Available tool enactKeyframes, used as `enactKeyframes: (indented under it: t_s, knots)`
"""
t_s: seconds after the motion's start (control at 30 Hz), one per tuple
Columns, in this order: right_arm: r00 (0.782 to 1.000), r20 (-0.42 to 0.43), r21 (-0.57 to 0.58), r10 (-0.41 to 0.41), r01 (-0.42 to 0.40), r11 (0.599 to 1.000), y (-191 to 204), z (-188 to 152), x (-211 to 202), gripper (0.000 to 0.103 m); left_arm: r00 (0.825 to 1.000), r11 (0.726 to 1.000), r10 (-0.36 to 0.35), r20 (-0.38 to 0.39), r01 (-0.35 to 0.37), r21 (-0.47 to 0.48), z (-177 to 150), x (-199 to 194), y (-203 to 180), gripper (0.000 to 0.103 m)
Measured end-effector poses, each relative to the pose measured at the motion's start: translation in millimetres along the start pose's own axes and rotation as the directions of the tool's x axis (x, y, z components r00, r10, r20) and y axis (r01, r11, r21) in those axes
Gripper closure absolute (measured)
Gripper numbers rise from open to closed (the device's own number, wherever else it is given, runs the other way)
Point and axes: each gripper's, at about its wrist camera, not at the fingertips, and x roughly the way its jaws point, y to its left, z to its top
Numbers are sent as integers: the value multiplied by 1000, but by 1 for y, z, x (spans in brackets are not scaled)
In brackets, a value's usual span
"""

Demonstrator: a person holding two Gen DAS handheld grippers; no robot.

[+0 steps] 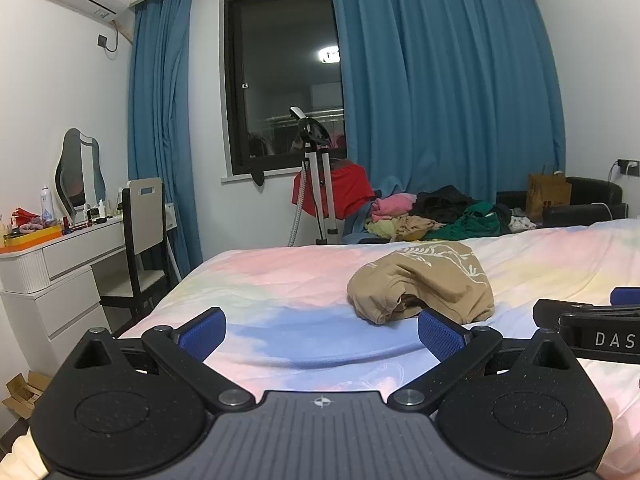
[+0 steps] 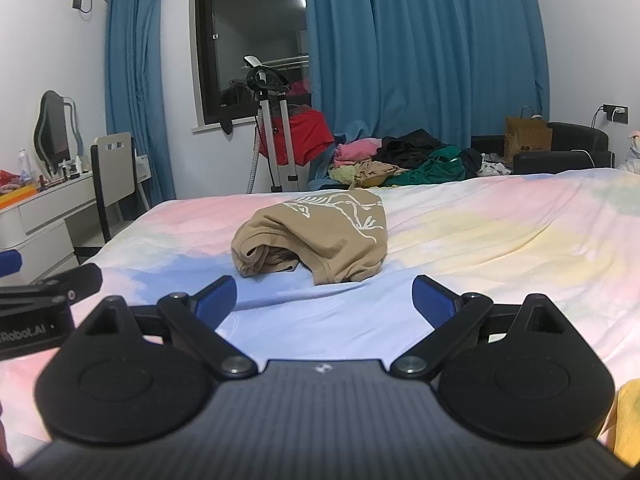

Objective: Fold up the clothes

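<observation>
A tan garment with a white line print (image 1: 424, 282) (image 2: 316, 236) lies crumpled in a heap on the pastel bedspread (image 1: 280, 280) (image 2: 480, 232). My left gripper (image 1: 320, 332) is open, low over the bed, a short way in front of and left of the heap; its right blue pad (image 1: 438, 332) sits near the heap's front edge. My right gripper (image 2: 324, 300) is open too, just short of the heap, with nothing between its fingers. Each gripper's body shows at the edge of the other's view.
A pile of mixed clothes (image 1: 432, 212) (image 2: 400, 160) lies beyond the bed's far edge, under blue curtains. A garment steamer stand (image 1: 316, 184) and red cloth are by the window. A white dresser (image 1: 60, 264) and chair (image 1: 144, 240) stand left. A black armchair with a paper bag (image 2: 528, 140) is far right.
</observation>
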Motion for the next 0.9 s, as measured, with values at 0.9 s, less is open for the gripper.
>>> enactKeyframes:
  t_s: [0.9]
  knots:
    - [1000, -16, 68, 1, 0, 998, -8, 4, -1, 7, 999, 999, -24, -42, 23, -30, -13, 10, 7, 0]
